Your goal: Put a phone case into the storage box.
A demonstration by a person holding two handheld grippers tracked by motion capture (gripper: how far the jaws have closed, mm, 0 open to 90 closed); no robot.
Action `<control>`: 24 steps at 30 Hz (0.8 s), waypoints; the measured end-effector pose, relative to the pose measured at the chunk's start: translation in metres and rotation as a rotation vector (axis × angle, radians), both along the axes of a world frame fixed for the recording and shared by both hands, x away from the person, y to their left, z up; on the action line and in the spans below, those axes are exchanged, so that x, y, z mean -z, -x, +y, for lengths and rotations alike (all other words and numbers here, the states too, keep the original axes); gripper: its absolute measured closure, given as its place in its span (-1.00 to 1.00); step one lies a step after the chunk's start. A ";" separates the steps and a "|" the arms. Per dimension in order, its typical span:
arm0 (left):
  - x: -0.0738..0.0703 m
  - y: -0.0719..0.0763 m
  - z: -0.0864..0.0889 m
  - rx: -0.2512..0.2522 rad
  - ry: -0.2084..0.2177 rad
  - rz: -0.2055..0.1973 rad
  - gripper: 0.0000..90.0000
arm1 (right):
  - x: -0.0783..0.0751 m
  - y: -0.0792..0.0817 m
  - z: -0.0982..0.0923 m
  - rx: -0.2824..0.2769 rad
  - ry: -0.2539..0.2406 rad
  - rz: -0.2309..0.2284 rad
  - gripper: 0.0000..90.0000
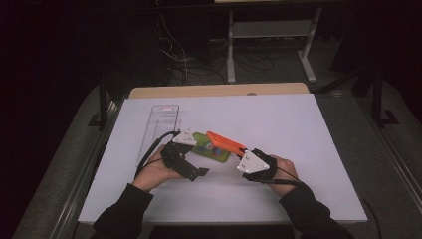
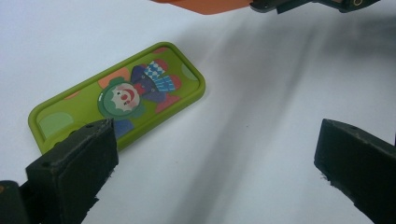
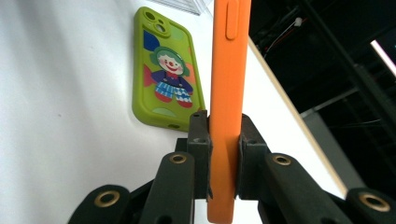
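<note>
A green phone case [image 1: 213, 148] with a clown picture lies flat on the white table [image 1: 278, 119]; it also appears as the green case [image 2: 119, 95] and the green case [image 3: 166, 70]. My right gripper [image 3: 224, 144] is shut on an orange phone case [image 3: 229, 93], held on edge above the table, just right of the green one. In the high view the orange case [image 1: 226, 142] slants over the green case's right end. My left gripper [image 2: 215, 158] stands open just above the table, its left jaw near the green case's end, nothing between the jaws.
A clear plastic tray [image 1: 159, 127] lies on the table left of the cases. The table's wooden far edge [image 1: 219, 90] shows beyond the white surface. A white desk frame and cables stand on the dark floor behind.
</note>
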State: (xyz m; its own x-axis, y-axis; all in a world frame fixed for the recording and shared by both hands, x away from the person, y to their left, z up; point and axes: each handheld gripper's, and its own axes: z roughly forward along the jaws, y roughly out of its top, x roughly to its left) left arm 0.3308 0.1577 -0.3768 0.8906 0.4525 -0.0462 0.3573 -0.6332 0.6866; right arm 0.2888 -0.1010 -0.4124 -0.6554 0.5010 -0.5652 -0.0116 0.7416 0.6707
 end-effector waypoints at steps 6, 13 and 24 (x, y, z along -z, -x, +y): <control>0.000 0.000 0.001 0.001 -0.008 0.005 -1.00 | -0.002 -0.003 -0.004 0.016 -0.086 0.085 0.73; -0.001 -0.001 0.002 -0.006 -0.005 0.006 -1.00 | -0.005 -0.009 -0.010 0.030 -0.208 0.191 0.73; -0.001 -0.002 0.003 -0.014 -0.004 0.004 -1.00 | -0.007 -0.019 -0.021 0.051 -0.373 0.352 0.73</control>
